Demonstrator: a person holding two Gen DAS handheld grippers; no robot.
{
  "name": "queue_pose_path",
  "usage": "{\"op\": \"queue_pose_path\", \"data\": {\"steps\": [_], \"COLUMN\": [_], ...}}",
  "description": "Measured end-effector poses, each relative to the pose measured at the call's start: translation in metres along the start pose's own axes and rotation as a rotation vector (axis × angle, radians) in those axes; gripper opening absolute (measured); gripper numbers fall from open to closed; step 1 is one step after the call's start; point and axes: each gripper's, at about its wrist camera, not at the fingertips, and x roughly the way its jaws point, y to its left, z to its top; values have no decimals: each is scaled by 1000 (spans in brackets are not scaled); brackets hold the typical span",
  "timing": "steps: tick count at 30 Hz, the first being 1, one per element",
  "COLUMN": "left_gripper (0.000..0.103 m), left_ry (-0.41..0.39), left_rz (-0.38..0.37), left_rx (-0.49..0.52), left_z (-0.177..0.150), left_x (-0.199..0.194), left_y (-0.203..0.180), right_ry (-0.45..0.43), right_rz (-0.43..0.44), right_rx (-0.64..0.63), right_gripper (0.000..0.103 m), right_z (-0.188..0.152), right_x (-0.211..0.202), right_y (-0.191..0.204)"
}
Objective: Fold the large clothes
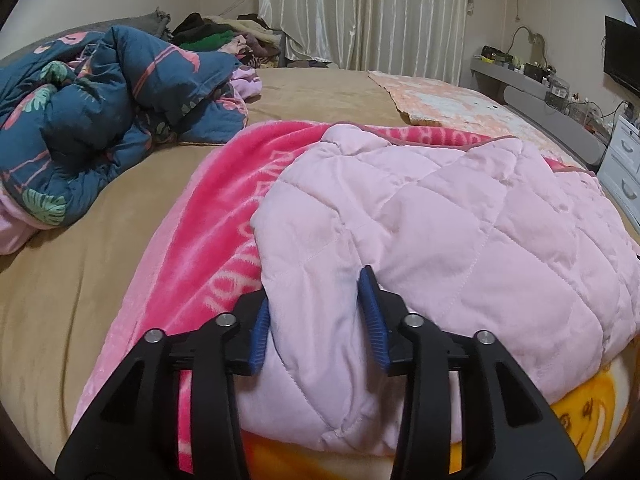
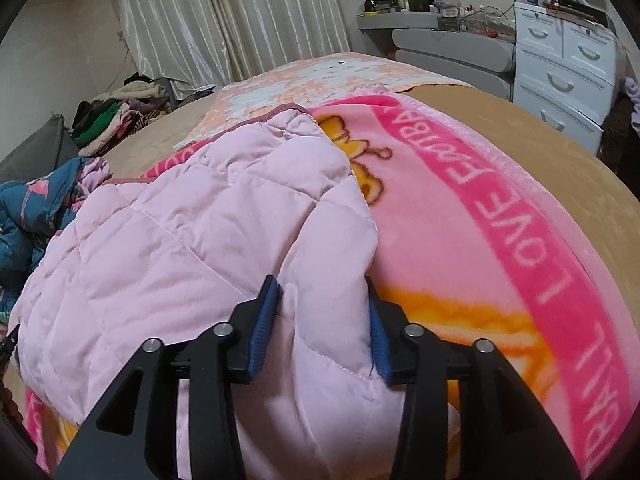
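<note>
A pale pink quilted jacket (image 1: 440, 216) lies on a bright pink fleece blanket (image 1: 216, 216) spread over the bed. In the left wrist view my left gripper (image 1: 316, 284) is shut on a thick fold at the jacket's near left edge, and the blue pads (image 1: 372, 312) press into the cloth. In the right wrist view the same jacket (image 2: 180, 232) fills the left half. There my right gripper (image 2: 320, 282) is shut on the near right edge, with fabric bunched between its fingers. The blanket (image 2: 500, 220) shows white lettering and an orange cartoon print.
A crumpled dark blue flamingo-print quilt (image 1: 100, 112) lies at the left on the tan bed sheet (image 1: 60, 280). A peach patterned cloth (image 1: 440, 100) is at the far end. Piled clothes (image 1: 224, 40) sit by the curtains. A white drawer unit (image 2: 560, 72) and grey shelf stand to the right.
</note>
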Motion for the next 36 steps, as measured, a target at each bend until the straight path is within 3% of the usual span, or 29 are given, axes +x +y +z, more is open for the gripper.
{"op": "queue_pose_path", "data": {"steps": [2, 8, 15, 24, 36], "left_gripper": [42, 65, 94, 94, 94], "left_ry": [1, -7, -30, -58, -54], "left_rz": [-2, -18, -29, -39, -20], "left_rx": [3, -5, -18, -31, -23], "left_z": [0, 1, 1, -12, -34], "left_x": [-3, -21, -50, -82, -97], "left_y": [0, 0, -3, -11, -20], "right_ry": [7, -6, -36, -94, -132], "right_rz": [10, 43, 85, 119, 111], "right_rx": [14, 40, 67, 77, -11], "right_gripper": [74, 93, 99, 99, 99], "right_z": [-2, -13, -17, -23, -46], "right_x": [-5, -27, -53, -88, -119], "right_y": [-1, -3, -3, -5, 5]}}
